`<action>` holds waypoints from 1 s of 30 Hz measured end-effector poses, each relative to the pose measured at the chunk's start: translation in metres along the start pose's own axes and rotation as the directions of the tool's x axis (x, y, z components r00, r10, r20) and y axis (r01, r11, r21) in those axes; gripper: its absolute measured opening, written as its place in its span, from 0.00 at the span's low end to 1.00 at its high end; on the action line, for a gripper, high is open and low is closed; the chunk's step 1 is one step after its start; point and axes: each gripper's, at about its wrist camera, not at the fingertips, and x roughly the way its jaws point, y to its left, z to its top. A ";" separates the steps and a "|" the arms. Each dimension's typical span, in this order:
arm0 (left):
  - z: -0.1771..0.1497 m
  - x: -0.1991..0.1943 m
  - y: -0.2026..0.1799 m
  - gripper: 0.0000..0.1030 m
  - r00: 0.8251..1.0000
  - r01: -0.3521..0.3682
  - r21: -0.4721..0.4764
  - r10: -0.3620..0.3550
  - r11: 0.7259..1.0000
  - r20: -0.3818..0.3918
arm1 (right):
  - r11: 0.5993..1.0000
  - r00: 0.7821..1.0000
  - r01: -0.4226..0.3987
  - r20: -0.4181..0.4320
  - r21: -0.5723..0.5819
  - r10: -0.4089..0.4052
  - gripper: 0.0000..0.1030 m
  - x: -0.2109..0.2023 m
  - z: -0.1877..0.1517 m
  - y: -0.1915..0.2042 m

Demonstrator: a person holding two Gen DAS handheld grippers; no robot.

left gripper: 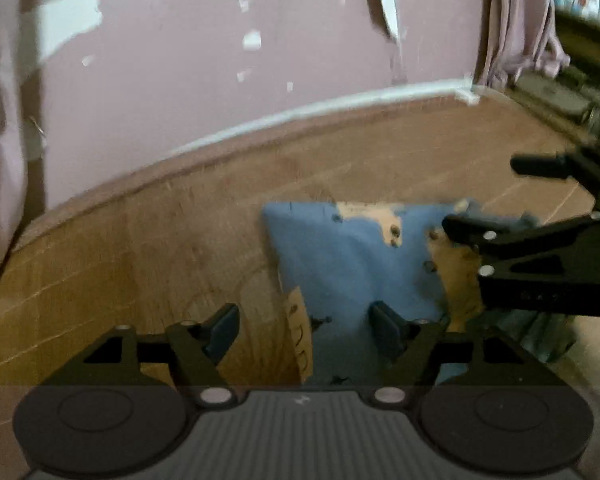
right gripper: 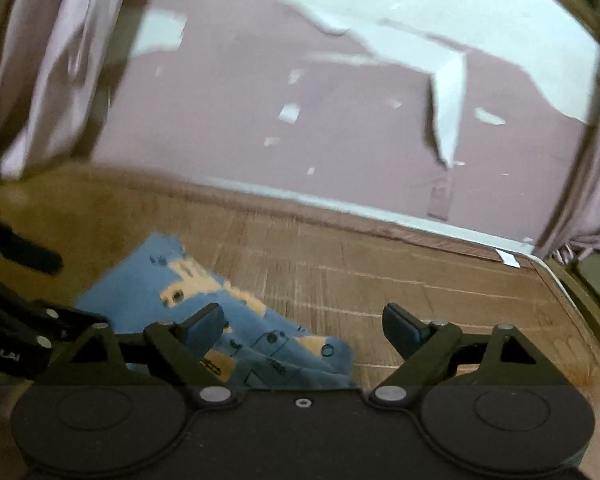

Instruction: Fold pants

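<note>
Both fisheye views are dim and softly lit, with motion blur throughout. Edges bow strongly, corners go black. Light perhaps comes from above.

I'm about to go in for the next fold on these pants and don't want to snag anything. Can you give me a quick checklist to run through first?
1. Left gripper jaws open, nothing between them: ok.
2. Right gripper jaws open, nothing between them: ok.
3. Blue pants lying on the wooden surface, held by neither gripper: ok.
4. Pants folded into a tidy packet: cannot tell; in the right wrist view the layers look uneven.
5. Grippers apart from each other: ok, but they are close together over the pants.
6. Bare surface beside the pants for the fold: ok.
</note>
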 end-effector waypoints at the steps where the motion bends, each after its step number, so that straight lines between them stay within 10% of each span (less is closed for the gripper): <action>1: -0.001 0.001 0.001 0.76 1.000 0.008 -0.006 -0.008 1.000 0.000 | 0.997 0.999 0.042 -0.030 -0.060 -0.044 0.83 0.008 -0.003 0.005; 14: -0.009 -0.033 0.019 0.90 0.998 0.067 -0.109 -0.066 0.992 0.017 | 0.994 0.997 0.064 0.027 0.085 -0.067 0.98 -0.061 -0.015 -0.028; 30: -0.058 -0.036 0.011 0.99 0.996 0.069 -0.039 -0.071 0.997 -0.046 | 0.978 0.989 0.110 -0.113 0.178 -0.091 0.99 -0.072 -0.073 -0.013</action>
